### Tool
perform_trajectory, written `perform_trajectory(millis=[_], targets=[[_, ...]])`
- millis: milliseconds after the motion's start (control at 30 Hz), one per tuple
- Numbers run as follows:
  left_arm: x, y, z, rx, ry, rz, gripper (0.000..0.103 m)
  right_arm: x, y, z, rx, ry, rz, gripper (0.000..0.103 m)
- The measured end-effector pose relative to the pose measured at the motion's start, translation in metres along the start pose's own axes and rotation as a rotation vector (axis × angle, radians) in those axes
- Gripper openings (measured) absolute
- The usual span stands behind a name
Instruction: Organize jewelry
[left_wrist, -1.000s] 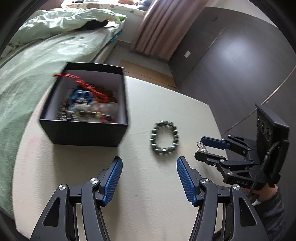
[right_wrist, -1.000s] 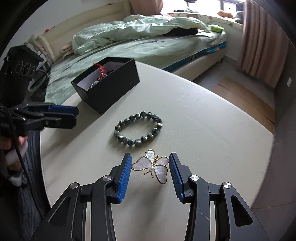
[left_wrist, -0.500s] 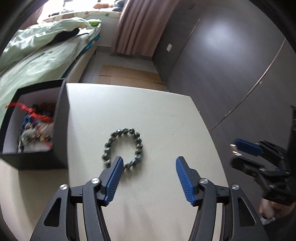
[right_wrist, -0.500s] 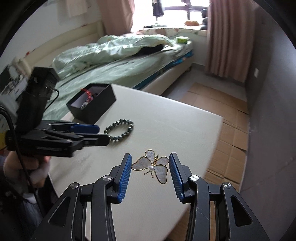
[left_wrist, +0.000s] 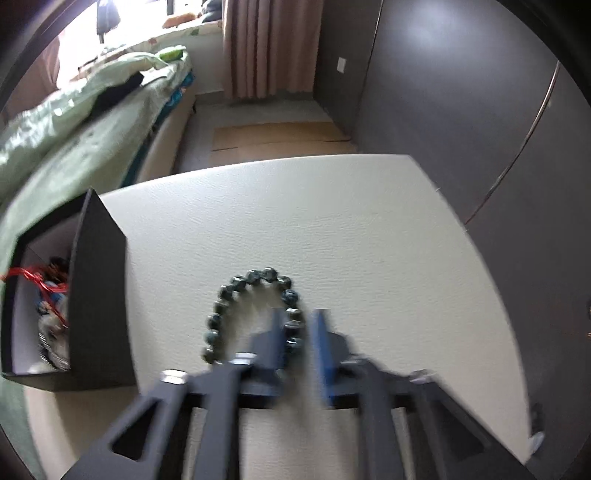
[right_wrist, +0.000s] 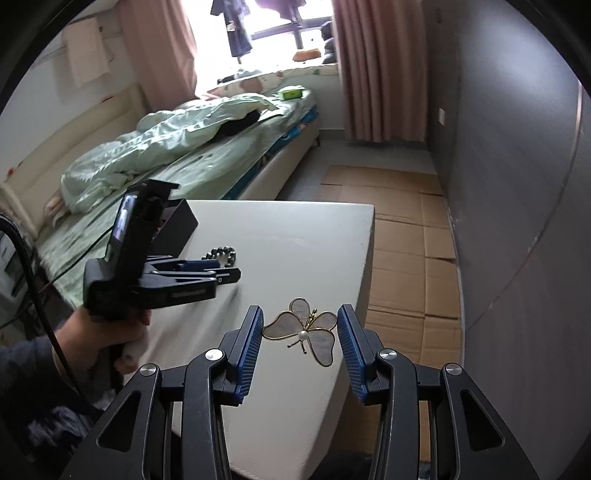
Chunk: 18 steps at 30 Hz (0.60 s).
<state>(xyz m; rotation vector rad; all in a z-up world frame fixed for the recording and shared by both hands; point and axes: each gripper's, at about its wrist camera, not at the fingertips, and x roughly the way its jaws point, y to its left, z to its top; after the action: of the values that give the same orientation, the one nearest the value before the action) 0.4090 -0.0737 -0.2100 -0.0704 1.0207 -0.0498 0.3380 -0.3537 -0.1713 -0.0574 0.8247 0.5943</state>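
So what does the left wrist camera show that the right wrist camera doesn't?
Only the left wrist view shows the box's contents, with a red cord, and the left tool closing around one side of the bead bracelet.

Only the right wrist view shows the butterfly brooch clamped in the right tool, plus the hand holding the left tool.

Both show the black box, bracelet, white table and bed.

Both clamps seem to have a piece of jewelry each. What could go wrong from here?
The left gripper has just been closing on one side of the bead bracelet; so thin a pinch might slip as it lifts. The right gripper holds the butterfly brooch by its wingtips, near the table edge, so a drop could land on the floor.
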Motion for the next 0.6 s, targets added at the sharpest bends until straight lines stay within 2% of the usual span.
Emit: perform_trajectory(millis=[100, 300, 600], targets=[[-0.003, 0.003, 0.004, 0.016, 0.019, -0.040, 0.008, 0.003, 0.006, -0.002, 0.054, -0.004, 0.005, 0.042], [-0.042, 0.015, 0.016, 0.015, -0.048, -0.082, 0.008, 0.017, 0.021, 0.000, 0.084, -0.008, 0.039, 0.042], [-0.098, 0.042, 0.030, -0.015, -0.124, -0.114, 0.008, 0.028, 0.047, 0.029, 0.085, -0.050, 0.091, 0.042]])
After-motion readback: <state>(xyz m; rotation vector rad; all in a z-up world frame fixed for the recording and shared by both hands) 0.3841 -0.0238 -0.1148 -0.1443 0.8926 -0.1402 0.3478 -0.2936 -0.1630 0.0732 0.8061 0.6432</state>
